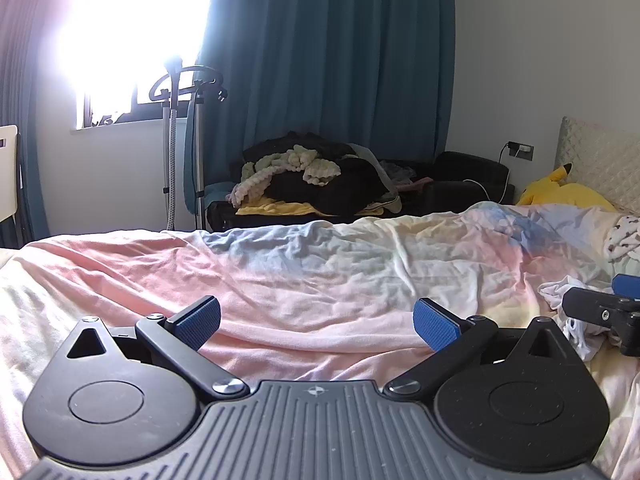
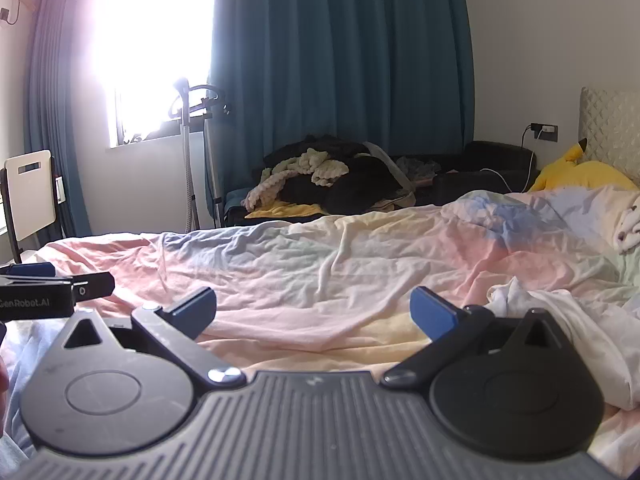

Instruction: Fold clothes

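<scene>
Low over the rumpled pastel bed sheet [image 1: 320, 280], both the left gripper [image 1: 316, 322] and right gripper [image 2: 314, 310] are held with fingers spread wide and empty, seemingly readied for the crumpled white garment [image 2: 560, 320] lying just beside.

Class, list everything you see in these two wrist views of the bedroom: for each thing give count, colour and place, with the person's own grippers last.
bedsheet: one, pastel pink, blue and cream, rumpled over the bed
white garment: one, white, crumpled on the bed, right of the right gripper
patterned cloth: one, white with dark spots, far right on the bed
plush toy: one, yellow, by the headboard
headboard: one, pale quilted, far right
clothes pile: one, mostly black and cream, beyond the bed
curtain: one, teal, beside the window
garment steamer: one, dark, by the window
left gripper: one, black with blue pads, open
right gripper: one, same colours, open
</scene>
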A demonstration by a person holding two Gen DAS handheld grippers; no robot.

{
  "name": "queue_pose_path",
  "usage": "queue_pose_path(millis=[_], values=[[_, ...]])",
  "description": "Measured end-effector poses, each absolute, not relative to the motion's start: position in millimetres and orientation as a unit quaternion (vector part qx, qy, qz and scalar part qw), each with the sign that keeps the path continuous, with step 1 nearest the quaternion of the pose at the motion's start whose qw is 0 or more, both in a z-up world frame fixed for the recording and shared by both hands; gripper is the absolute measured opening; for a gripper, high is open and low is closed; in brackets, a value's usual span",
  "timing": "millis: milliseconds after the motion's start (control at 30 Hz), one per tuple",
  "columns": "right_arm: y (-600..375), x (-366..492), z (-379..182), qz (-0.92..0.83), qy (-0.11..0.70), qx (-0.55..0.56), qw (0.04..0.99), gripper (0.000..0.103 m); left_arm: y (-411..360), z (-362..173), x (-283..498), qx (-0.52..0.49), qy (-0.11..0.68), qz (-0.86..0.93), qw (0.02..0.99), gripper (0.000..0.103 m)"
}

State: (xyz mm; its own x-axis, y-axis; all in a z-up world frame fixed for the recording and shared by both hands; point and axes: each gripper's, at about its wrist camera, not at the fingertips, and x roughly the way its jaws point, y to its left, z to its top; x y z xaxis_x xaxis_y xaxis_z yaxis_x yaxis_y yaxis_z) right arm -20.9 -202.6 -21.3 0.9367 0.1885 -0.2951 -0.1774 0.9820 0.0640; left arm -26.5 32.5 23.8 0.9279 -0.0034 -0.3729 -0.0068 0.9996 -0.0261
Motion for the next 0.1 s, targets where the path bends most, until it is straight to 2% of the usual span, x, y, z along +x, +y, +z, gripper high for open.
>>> queue_pose_path(millis=[100], values=[[-203.5, -21.1, -21.6, 0.091, 0.151, 0.020, 0.984, 0.103, 32.2, 24.0, -26.9, -0.013, 0.189, 0.004, 0.982, 0.103]])
